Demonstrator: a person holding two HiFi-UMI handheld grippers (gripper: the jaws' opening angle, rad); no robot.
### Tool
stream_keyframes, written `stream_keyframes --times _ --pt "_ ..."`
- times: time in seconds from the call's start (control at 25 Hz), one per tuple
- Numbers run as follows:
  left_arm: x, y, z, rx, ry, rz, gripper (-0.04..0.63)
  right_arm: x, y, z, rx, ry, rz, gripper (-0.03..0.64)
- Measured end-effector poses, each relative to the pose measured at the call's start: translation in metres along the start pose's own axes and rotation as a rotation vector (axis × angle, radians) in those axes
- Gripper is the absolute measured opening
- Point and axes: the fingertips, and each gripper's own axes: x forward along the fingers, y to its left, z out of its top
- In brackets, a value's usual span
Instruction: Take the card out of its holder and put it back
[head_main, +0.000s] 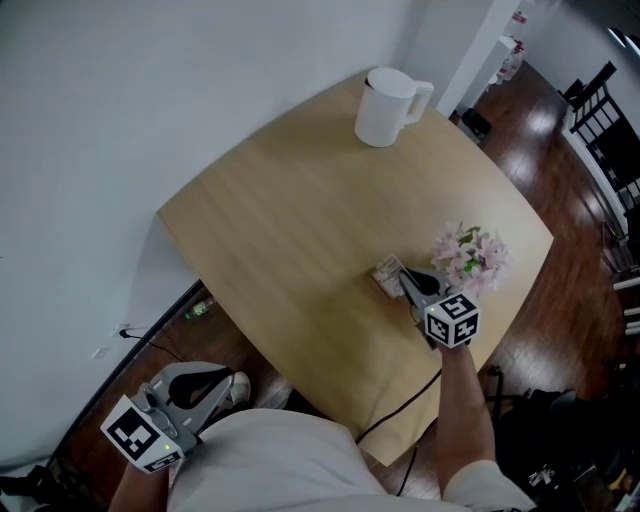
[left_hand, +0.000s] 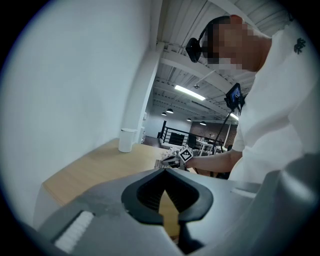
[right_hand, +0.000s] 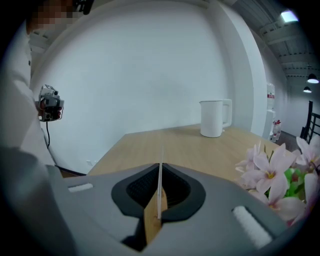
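My right gripper (head_main: 406, 280) reaches over the wooden table (head_main: 300, 200) near its right front edge, beside a small card holder (head_main: 386, 270). In the right gripper view its jaws are shut on a thin white card (right_hand: 160, 182), which stands upright and shows edge-on between the pads. Whether the card is still inside the holder I cannot tell. My left gripper (head_main: 236, 386) hangs off the table at the lower left, over the floor. Its jaws (left_hand: 163, 171) meet at the tips with nothing between them. It looks towards the right gripper (left_hand: 172, 161) across the table.
A white kettle (head_main: 386, 106) stands at the table's far edge. A bunch of pink flowers (head_main: 470, 256) sits just right of my right gripper. A black cable (head_main: 400, 425) hangs over the near edge. Black chairs (head_main: 605, 115) stand on the wooden floor at the right.
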Motion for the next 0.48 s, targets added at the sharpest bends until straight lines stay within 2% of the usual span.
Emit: stream_keyframes --times 0.28,0.48 --pt "-0.0005 -0.0045 -0.0054 -0.020 0.015 0.019 0.005 0.0040 -0.0025 -0.0105 0.006 -0.012 0.032 0.021" --pt "-0.0016 -0.0050 -0.0052 -0.020 0.023 0.013 0.005 0.0023 -0.0045 -0.0087 0.002 -0.035 0.005 0.029"
